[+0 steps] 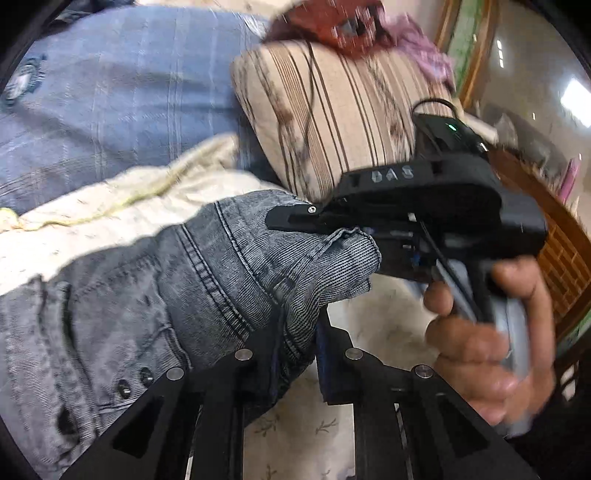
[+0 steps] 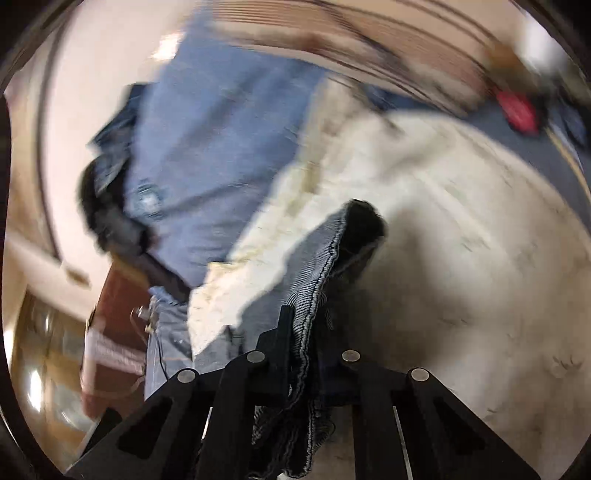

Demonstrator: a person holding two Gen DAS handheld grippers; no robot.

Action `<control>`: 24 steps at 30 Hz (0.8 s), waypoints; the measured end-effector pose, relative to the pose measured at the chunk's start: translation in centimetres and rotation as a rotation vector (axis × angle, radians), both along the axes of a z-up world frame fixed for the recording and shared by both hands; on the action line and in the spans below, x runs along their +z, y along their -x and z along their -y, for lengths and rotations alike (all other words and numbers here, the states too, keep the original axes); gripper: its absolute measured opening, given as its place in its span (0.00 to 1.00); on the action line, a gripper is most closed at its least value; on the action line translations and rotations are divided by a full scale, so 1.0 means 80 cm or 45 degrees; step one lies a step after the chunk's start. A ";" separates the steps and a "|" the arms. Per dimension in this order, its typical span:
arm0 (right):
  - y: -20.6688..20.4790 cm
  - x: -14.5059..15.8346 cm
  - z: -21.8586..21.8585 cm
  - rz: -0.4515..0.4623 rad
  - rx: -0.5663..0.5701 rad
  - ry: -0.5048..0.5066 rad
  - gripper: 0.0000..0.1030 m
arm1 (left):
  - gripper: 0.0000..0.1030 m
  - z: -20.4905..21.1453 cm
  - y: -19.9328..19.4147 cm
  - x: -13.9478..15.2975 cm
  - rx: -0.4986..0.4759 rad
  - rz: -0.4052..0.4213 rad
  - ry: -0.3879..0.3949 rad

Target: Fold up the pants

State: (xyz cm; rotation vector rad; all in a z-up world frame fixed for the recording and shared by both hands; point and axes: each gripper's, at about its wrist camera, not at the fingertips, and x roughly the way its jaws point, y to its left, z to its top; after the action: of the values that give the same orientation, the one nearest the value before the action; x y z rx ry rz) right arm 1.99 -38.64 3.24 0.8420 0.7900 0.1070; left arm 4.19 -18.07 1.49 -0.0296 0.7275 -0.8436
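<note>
Grey washed denim pants (image 1: 192, 280) hang lifted above a cream bedspread (image 1: 110, 206). My left gripper (image 1: 295, 332) is shut on the pants' edge near the waistband; metal buttons show at lower left. My right gripper (image 1: 295, 218) shows in the left wrist view, held by a hand (image 1: 491, 332), its jaws closed on the same edge just above. In the right wrist view my right gripper (image 2: 301, 332) is shut on a hemmed denim edge (image 2: 325, 266) that rises between its fingers.
A striped cushion (image 1: 332, 110) lies behind the pants. A person in a blue checked shirt (image 1: 122, 92) stands close behind the bed; the shirt also shows in the right wrist view (image 2: 214, 129). Red and pink clothes (image 1: 354, 26) lie on the cushion. Wooden furniture (image 1: 565, 251) stands right.
</note>
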 end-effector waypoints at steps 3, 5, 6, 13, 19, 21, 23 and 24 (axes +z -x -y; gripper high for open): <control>-0.005 0.046 -0.048 0.152 0.093 0.114 0.09 | 0.14 -0.038 0.011 0.018 0.086 0.013 0.096; -0.013 0.070 -0.078 0.200 0.158 0.168 0.09 | 0.14 -0.075 0.023 0.031 0.158 0.016 0.166; -0.019 0.082 -0.098 0.223 0.201 0.191 0.09 | 0.14 -0.097 0.030 0.038 0.197 0.030 0.201; -0.078 0.104 -0.251 0.248 0.510 0.310 0.09 | 0.14 -0.235 0.041 0.035 0.410 -0.054 0.337; -0.113 0.043 -0.336 0.137 0.694 0.319 0.09 | 0.15 -0.322 0.044 -0.010 0.548 -0.240 0.373; -0.121 0.017 -0.357 0.086 0.748 0.315 0.10 | 0.16 -0.349 0.045 -0.029 0.612 -0.295 0.373; -0.126 -0.002 -0.372 0.051 0.789 0.328 0.10 | 0.17 -0.362 0.044 -0.040 0.654 -0.317 0.340; -0.131 -0.015 -0.379 0.023 0.803 0.330 0.15 | 0.20 -0.363 0.044 -0.044 0.671 -0.322 0.311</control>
State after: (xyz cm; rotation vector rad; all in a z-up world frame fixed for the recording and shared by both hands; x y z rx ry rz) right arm 12.44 -8.30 2.06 0.3248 1.0064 0.5574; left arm 0.69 10.99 -2.02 -0.5330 0.8002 -0.4190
